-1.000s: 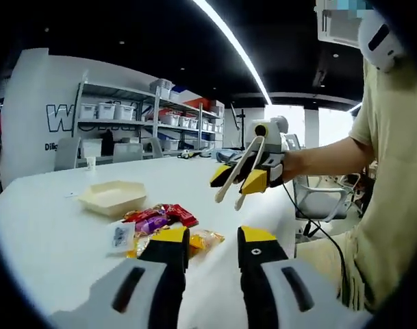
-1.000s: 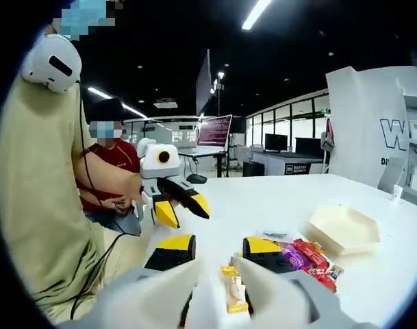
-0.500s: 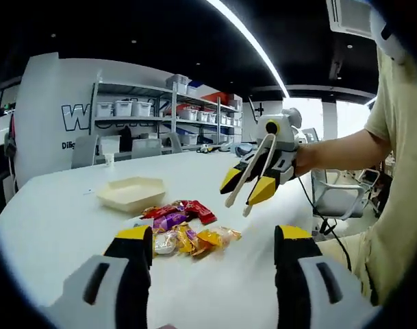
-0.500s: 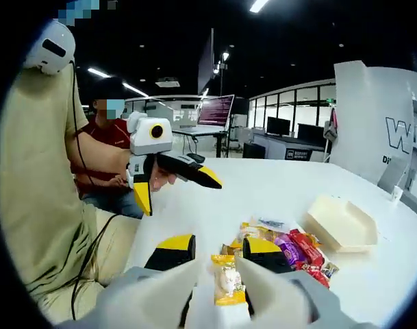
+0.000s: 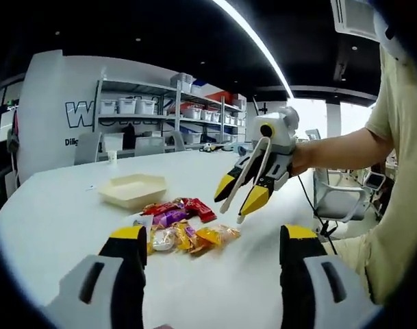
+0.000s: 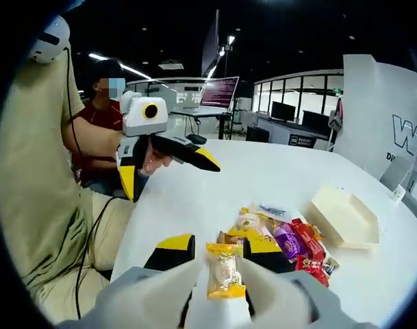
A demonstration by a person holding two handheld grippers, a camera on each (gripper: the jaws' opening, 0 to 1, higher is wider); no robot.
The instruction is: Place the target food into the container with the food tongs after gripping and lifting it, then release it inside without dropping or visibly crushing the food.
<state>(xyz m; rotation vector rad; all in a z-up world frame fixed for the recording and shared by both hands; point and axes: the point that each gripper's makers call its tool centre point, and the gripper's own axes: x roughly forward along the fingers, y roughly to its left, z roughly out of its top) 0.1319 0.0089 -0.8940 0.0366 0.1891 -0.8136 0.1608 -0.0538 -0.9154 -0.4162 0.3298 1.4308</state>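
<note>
Gripping the food tongs (image 5: 248, 175), right gripper (image 5: 241, 194) shut on their handles, tong tips clamping a yellow snack packet (image 6: 224, 271) lifted above the white table (image 5: 51, 212), left gripper (image 5: 211, 240) jaws spread wide and empty, candy pile (image 5: 177, 223) mid-table, beige container (image 5: 133, 188) just beyond it.

Room dim overhead, dark ceiling; light from long ceiling strip (image 5: 253, 42) and small spots. White table (image 5: 57, 219) bright, evenly lit, soft faint shadows under candy pile (image 5: 181, 223). Window glow (image 5: 311, 120) blown out behind arm in left gripper view. Monitor (image 6: 218, 91) glows in right gripper view. Strong fisheye bending at edges; shelves (image 5: 160, 120) curve. Near jaws soft, slightly blurred; mid-distance sharp.
</note>
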